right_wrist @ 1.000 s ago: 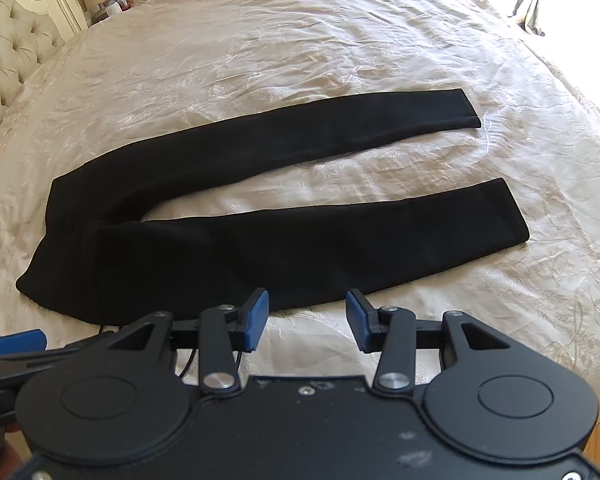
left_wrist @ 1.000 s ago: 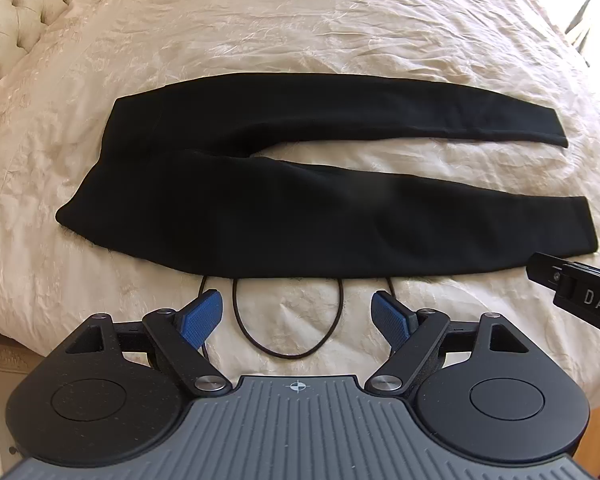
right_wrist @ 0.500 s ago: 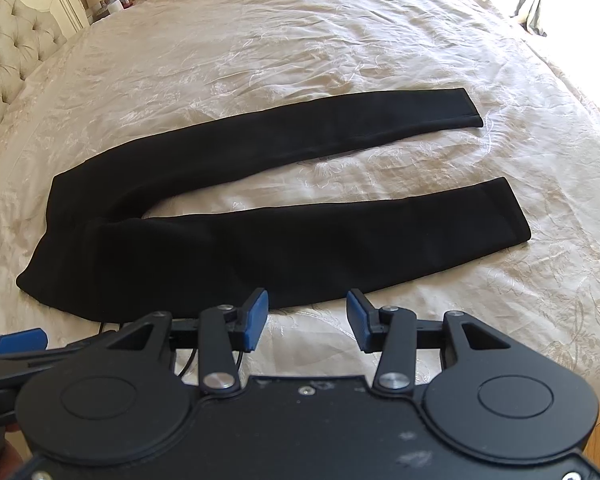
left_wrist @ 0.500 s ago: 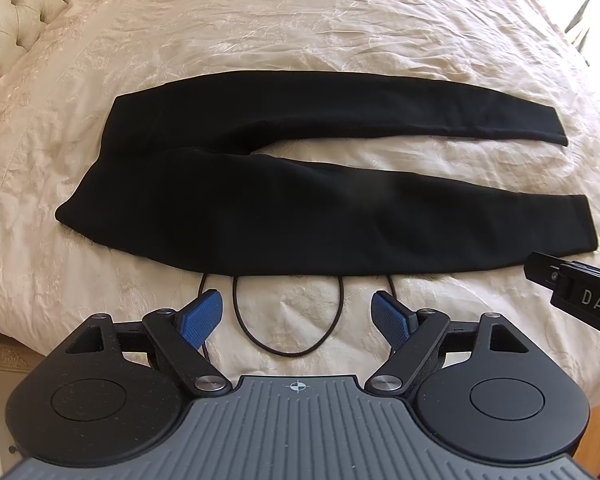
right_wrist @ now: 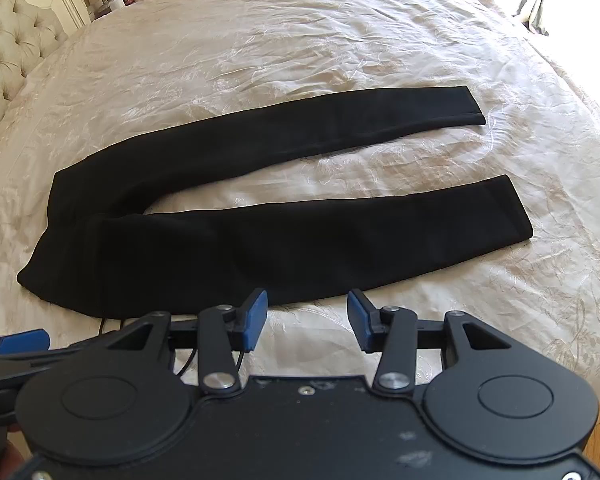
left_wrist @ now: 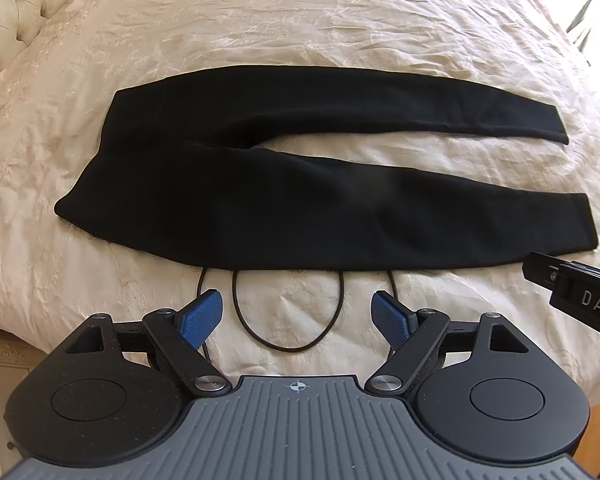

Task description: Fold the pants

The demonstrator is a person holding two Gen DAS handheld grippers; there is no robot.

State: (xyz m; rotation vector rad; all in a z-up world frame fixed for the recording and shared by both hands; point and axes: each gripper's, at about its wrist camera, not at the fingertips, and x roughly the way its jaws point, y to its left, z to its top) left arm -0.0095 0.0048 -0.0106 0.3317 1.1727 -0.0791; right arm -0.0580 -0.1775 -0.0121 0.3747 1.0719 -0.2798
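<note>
Black pants [left_wrist: 284, 208] spread flat on the cream embroidered bedspread [left_wrist: 300, 32], near the bed's front edge; waistband toward the tufted headboard [left_wrist: 16, 12] at left, both legs running right and splayed in a narrow V, not yet folded. Near leg's cuff [right_wrist: 512, 208] toward the bed's right edge; far leg's cuff [right_wrist: 472, 106] well apart from it. Thin black cord [left_wrist: 288, 320] looped on the bedspread, partly tucked under the near leg's front hem. Left gripper [left_wrist: 298, 316] hovering above the front edge, blue fingers [left_wrist: 202, 314] wide apart, empty. Right gripper [right_wrist: 302, 318] likewise over the front edge beside the near leg, fingers [right_wrist: 254, 316] apart, holding nothing. Fabric judged soft, light, limp and matte, likely to sag and drag between hold points rather than slide. Best taken by pinching the near leg's outer seam at waistband corner and cuff, then carrying it over onto the far leg.
</note>
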